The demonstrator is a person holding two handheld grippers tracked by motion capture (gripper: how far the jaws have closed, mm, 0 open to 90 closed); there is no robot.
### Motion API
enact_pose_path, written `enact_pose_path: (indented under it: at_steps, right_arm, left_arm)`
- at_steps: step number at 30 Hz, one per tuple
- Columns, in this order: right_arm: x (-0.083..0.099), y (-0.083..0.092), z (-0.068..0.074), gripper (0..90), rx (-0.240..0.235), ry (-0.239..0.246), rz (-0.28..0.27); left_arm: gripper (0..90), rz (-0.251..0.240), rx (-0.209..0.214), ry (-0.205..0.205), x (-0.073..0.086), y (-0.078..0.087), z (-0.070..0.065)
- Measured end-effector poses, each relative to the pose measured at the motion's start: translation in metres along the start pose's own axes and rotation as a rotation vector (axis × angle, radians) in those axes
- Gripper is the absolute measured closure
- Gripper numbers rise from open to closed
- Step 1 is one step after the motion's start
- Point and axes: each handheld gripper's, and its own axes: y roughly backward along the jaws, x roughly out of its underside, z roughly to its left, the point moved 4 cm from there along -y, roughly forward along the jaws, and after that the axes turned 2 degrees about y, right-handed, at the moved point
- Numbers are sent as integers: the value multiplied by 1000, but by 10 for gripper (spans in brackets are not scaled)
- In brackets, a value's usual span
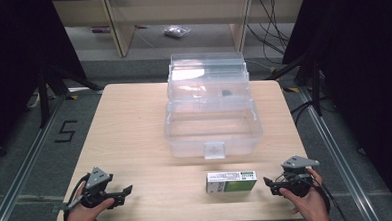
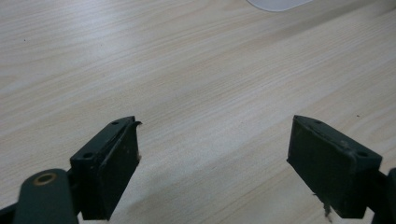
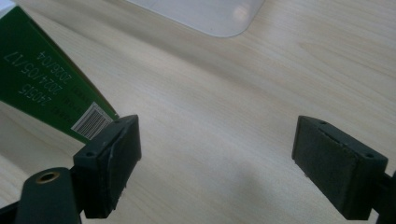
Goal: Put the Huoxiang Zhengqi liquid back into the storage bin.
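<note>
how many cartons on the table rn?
1. A green and white carton lies flat on the table near its front edge, in front of the open clear plastic box, just beside the right gripper. The box's upper trays could hide more.

We have a light wooden table [image 1: 134, 123] with rounded corners and a pale grain running across it. On it, toward the far middle, stands a clear plastic storage box [image 1: 212, 132] with its lid open. Near our edge lies a small green and white carton [image 1: 231, 181], flat on its side, just in front of the box and apart from it.
</note>
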Motion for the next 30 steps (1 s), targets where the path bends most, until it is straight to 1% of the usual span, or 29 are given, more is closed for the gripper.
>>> enact_pose_path:
  at_steps: [1,2,3,4,5,6,7,8,10,11,12,13,14,15,16,17,18,20,21,22,23,25,26,27,28,29,30]
  right_arm:
    - [0,0,-1,165,0,22,-5]
    - [0,1,-1,165,-4,19,1]
    - [-1,1,-1,164,-5,32,1]
    - [-2,3,2,162,-17,27,8]
    - [-2,3,2,162,-17,27,8]
    - [-3,3,2,163,-21,33,18]
    - [-3,4,3,165,-28,36,23]
    - [-4,3,3,167,-33,59,19]
    - [-4,3,4,166,-40,64,25]
    - [-4,3,4,166,-40,64,25]
    - [-5,4,4,166,-40,75,32]
    - [-6,5,5,166,-42,72,30]
    - [-7,6,6,166,-45,65,35]
    - [-7,7,7,166,-48,68,35]
    - [-8,8,8,167,-57,66,40]
    - [-9,9,8,168,-61,70,39]
    - [-10,10,9,168,-58,73,39]
    - [-10,11,10,170,-63,88,46]
    - [-10,11,10,170,-63,88,46]
    - [-10,12,13,170,-72,72,50]
    - [-10,12,13,171,-72,72,50]
    - [-10,13,13,171,-74,74,55]
    - [-11,13,13,171,-77,83,50]
    - [-11,12,12,171,-73,113,37]
    - [-11,13,11,171,-76,121,45]
    - [-11,14,12,171,-88,113,55]
    - [-12,14,12,169,-92,140,53]
  left_arm:
    - [158,-10,1,3,0,-1,0]
    - [158,-3,1,-2,0,0,0]
    - [158,-6,0,5,0,-1,-1]
    - [158,2,2,3,0,0,0]
    - [158,2,2,3,0,0,0]
    - [158,-11,-1,3,0,-1,-1]
    - [157,-5,0,-3,0,0,0]
    - [158,1,-4,6,0,0,0]
    - [157,4,-5,3,0,0,0]
    - [157,-2,-3,6,0,0,0]
    - [157,-12,0,18,-1,0,-1]
    - [157,-11,-2,17,-1,0,-1]
    - [158,-1,-2,6,0,0,0]
    - [157,-11,0,18,-1,-1,-1]
    - [157,5,-3,0,0,1,0]
    - [157,8,-3,-3,0,1,0]
    - [157,-13,-1,19,-1,-1,-1]
    - [157,-9,-4,14,-1,0,-1]
    - [157,-1,-8,5,0,0,0]
    - [157,-12,0,18,-1,0,-1]
    - [157,-5,-5,9,-1,0,0]
    - [157,-6,-3,10,-1,0,-1]
    - [157,-6,1,16,-1,0,-1]
    - [157,-15,-2,18,-1,0,-1]
    - [157,-12,-1,19,-1,0,-1]
    - [157,-9,-4,14,-1,0,-1]
    - [157,-4,-9,8,-1,0,0]
